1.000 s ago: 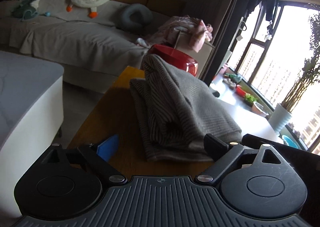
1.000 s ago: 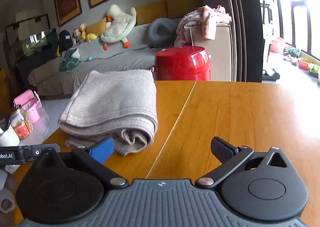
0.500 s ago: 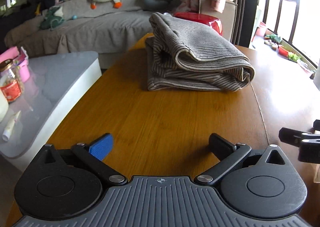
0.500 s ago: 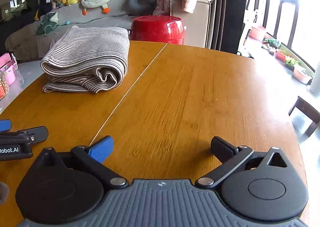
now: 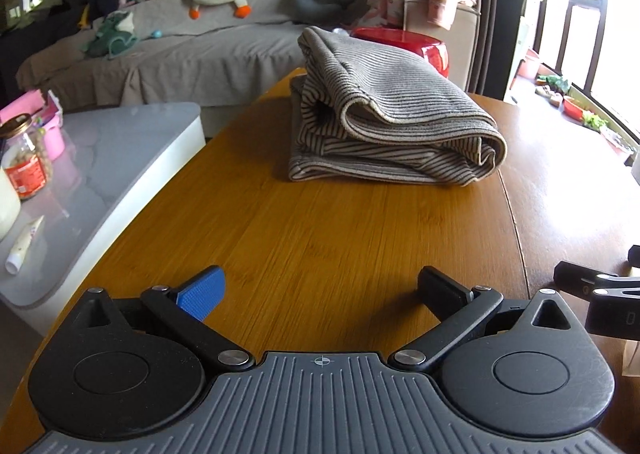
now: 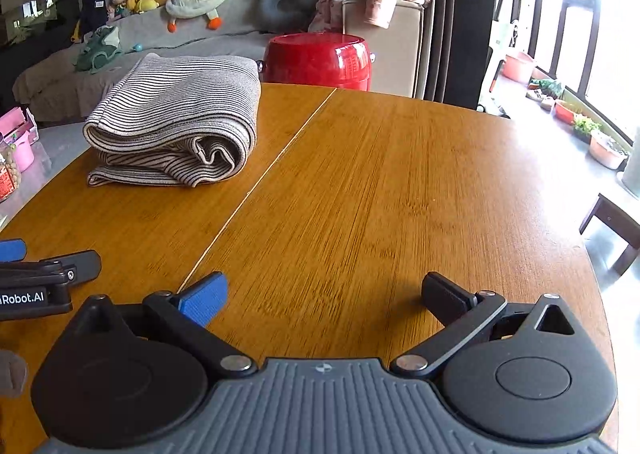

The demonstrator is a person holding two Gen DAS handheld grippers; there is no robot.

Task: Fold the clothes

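A striped beige garment point(image 5: 384, 122) lies folded in a thick bundle on the far part of the wooden table point(image 5: 320, 234). It also shows in the right wrist view point(image 6: 176, 126), at the table's far left. My left gripper point(image 5: 320, 290) is open and empty, low over the table's near part, well short of the garment. My right gripper point(image 6: 324, 294) is open and empty, beside the left one, over the table's near middle. Each gripper's tip shows at the edge of the other's view.
A red pot point(image 6: 320, 60) stands behind the table's far edge. A low grey-white side table point(image 5: 100, 174) with a jar point(image 5: 26, 162) and a tube is to the left. A sofa point(image 5: 180, 50) with plush toys is behind. Windows are on the right.
Both grippers have drawn back from the folded garment toward the table's near edge. The garment now lies farther off and has not moved. Both stay open.
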